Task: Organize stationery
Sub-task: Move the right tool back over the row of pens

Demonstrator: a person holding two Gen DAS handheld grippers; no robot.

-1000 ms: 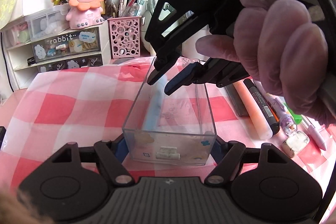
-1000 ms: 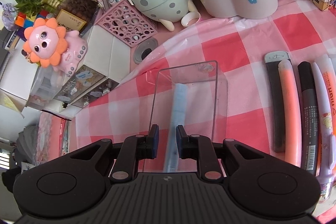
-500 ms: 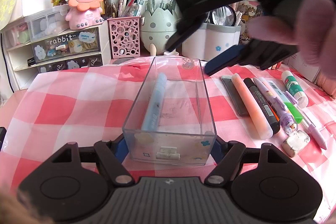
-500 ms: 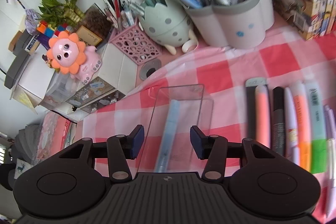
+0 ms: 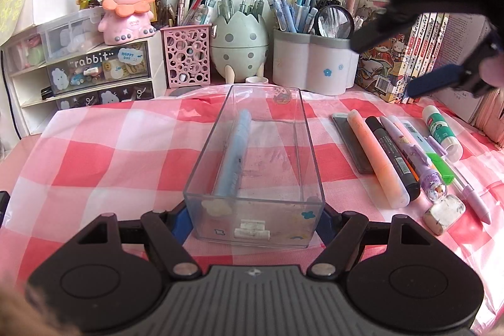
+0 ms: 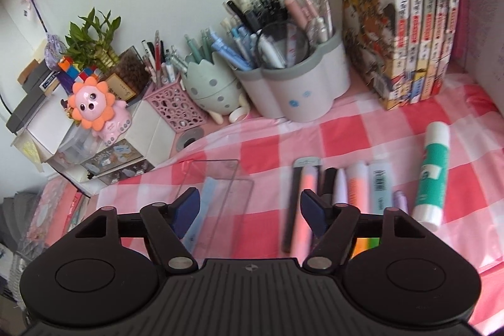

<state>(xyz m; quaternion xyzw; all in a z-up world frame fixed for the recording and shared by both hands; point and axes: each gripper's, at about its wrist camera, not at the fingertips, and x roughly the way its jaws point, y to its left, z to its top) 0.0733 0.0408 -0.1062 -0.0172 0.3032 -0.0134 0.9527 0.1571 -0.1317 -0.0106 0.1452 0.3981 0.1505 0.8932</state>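
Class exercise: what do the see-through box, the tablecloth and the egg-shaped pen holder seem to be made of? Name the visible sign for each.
Box: likely clear, glossy hard plastic; the blue pen shows through its walls.
Tablecloth: probably thin plastic sheet; shiny wrinkles catch the light.
Egg-shaped pen holder: smooth matte shell, plastic or ceramic; unclear which.

Left gripper (image 5: 253, 218): black ribbed body with a small cross mark, two round black discs, silver screws at the finger pivots, blue pads. Right gripper (image 6: 249, 208), same build: matte black, silver screws, blue pads (image 6: 186, 210) on angular fingers.
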